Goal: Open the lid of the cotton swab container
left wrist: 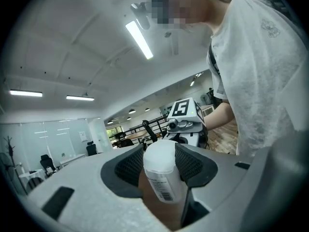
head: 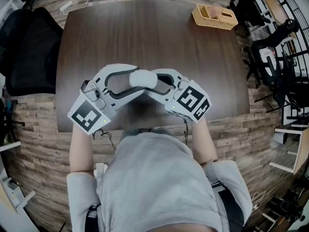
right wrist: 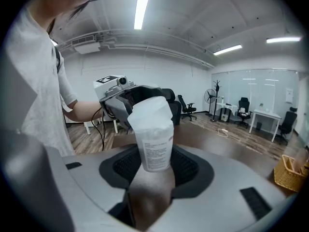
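Item: container (head: 143,78), white plastic, cylindrical, printed label with barcode on the body. Location: held in the air above the brown surface (head: 145,28), close to the person's chest, spanning the gap between both grippers and well apart from the basket (head: 215,16) at the far right corner. Left gripper (head: 131,81): fingers (left wrist: 130,166) closed on the plain white rounded end, pads pressing on either side, with the labelled part running back toward the camera. Right gripper (head: 158,81): fingers (right wrist: 186,166) set fairly wide and clamped on the labelled body, with the wider white end projecting past the tips toward the left gripper. Lid: appears seated; no gap visible in any view. Which end carries it cannot be told for certain. Hazards, as judged: smooth plastic may slip through the pads if one side twists or pulls harder than the other grips; too firm a squeeze on the body may bind the lid rather than free it; a lid that gives suddenly could tip the container and scatter swabs onto the surface; either hold failing drops the item, since nothing supports it below.
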`<action>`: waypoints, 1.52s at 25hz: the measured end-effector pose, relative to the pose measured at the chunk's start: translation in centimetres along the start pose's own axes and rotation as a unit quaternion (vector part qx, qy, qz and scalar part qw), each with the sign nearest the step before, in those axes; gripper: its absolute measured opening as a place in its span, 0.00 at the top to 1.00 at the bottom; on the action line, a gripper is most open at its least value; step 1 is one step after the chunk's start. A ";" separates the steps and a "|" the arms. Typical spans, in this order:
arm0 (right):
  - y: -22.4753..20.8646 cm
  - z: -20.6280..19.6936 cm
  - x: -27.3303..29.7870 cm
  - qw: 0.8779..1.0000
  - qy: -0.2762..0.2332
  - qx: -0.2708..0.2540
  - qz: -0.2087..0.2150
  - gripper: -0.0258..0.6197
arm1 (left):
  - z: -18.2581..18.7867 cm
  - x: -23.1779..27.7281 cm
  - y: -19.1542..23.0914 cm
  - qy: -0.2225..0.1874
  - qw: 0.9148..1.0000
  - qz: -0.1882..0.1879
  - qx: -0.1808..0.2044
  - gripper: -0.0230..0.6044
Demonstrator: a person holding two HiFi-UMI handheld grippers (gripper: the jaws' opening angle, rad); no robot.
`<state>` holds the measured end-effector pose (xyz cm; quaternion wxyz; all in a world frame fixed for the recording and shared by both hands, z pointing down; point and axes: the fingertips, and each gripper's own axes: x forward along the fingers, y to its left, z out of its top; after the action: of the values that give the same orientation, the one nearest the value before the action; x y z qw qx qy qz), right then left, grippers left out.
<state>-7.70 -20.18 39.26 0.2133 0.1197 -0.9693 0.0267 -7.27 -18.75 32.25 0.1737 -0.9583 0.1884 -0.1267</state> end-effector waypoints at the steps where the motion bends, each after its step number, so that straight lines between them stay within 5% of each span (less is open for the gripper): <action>1: -0.1 0.0 0.0 1.000 -0.001 0.002 -0.003 0.67 | 0.0 0.0 0.1 0.002 1.000 0.001 0.004 0.64; 7: -0.2 0.5 0.0 0.999 -0.014 -0.002 -0.034 0.67 | 0.0 -1.0 0.1 0.006 1.000 0.024 0.009 0.63; 13: -1.0 0.6 -0.3 0.997 -0.023 0.003 -0.070 0.67 | 2.6 -2.5 0.2 -0.078 0.995 0.042 -0.044 0.71; 20: -1.6 0.9 -0.7 0.995 -0.033 -0.002 -0.095 0.67 | 3.0 -2.9 0.7 -0.091 0.991 0.076 -0.066 0.72; 26: -2.7 1.0 -1.5 0.989 -0.056 0.021 -0.134 0.67 | 3.5 -4.3 2.4 -0.120 0.974 0.158 -0.112 0.72; 38: -3.7 2.2 -4.0 0.976 -0.101 0.026 -0.192 0.67 | 0.5 -7.2 3.6 -0.067 0.932 0.324 -0.148 0.75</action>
<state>-4.22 -23.12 35.59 0.1125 0.3109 -0.9437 -0.0014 -14.72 -18.83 29.12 0.0736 -0.8662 0.4933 0.0307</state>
